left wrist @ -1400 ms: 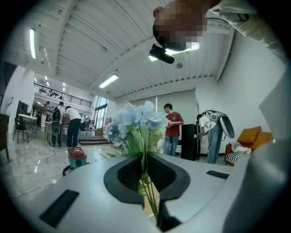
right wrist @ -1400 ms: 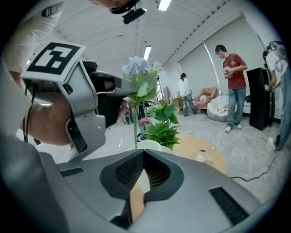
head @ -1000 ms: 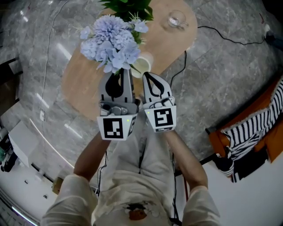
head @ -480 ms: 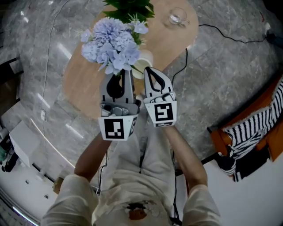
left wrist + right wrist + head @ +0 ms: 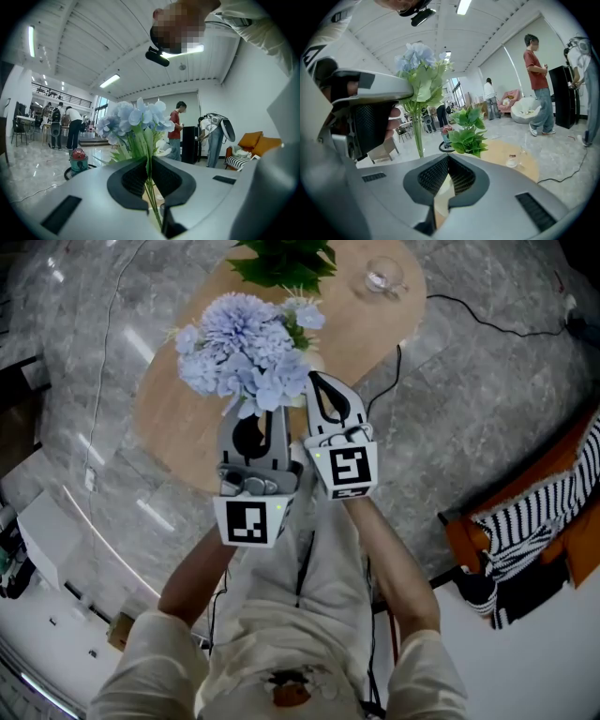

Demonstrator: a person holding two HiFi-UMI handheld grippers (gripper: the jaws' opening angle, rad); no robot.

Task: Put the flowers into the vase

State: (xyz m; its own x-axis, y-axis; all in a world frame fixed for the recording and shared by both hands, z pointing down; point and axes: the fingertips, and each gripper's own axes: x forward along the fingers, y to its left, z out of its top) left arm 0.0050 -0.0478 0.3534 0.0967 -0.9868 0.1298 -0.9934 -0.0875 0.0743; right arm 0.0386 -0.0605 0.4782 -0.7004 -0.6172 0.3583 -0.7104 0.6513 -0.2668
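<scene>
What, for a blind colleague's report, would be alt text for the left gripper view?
The left gripper has its jaws shut on the green stems of pale blue flowers, held upright. Several people stand far behind.

Left tongs (image 5: pixel 263 424) hold blue flowers (image 5: pixel 246 351)

Pale blue flower bunch (image 5: pixel 246 352) over the oval wooden table (image 5: pixel 178 413); green leafy plant (image 5: pixel 281 261) behind it, clear glass cup (image 5: pixel 382 277) right
</scene>
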